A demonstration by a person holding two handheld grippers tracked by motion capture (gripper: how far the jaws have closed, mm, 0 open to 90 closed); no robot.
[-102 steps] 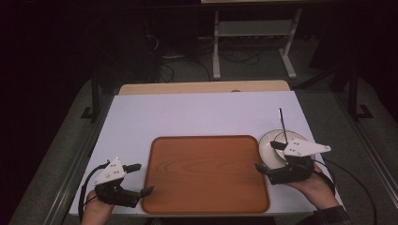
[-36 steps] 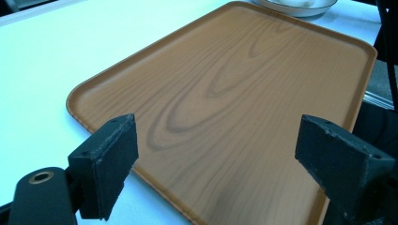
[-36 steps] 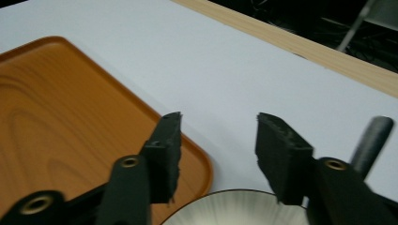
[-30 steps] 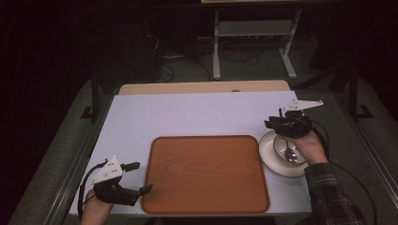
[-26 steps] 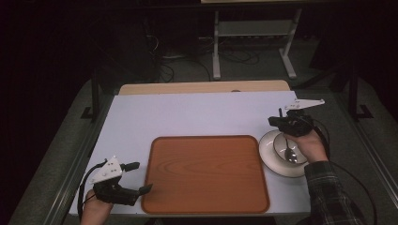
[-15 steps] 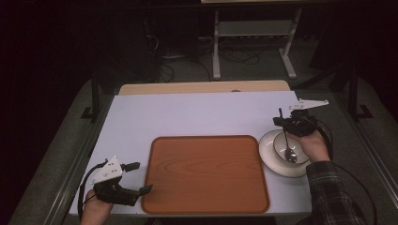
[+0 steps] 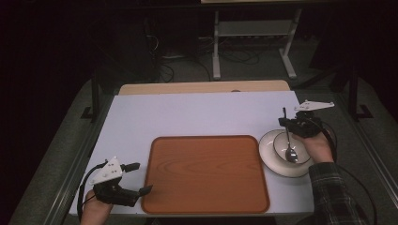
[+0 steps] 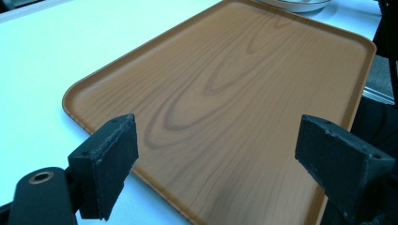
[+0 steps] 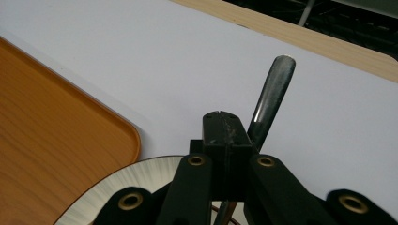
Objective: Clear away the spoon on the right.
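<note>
1. High view: a white table top (image 7: pixel 202 117) with a pale wood strip along its far edge, and a dark room behind with a metal stand (image 7: pixel 253 42) and cables on grey floor. A wooden tray (image 7: pixel 206 173) lies at the near middle. The bowl (image 7: pixel 274 161) sits just right of it, with the spoon (image 7: pixel 288 143) standing in it. The right gripper (image 7: pixel 300 125) is clamped on the spoon handle. The left gripper (image 7: pixel 136 178) sits at the tray's left edge.
2. Left gripper view: jaws wide apart, nothing between them, the tray beneath.
3. Right gripper view: jaws closed together, the spoon handle (image 9: pixel 272 101) rising past them over the bowl rim (image 9: pixel 141 178).
</note>
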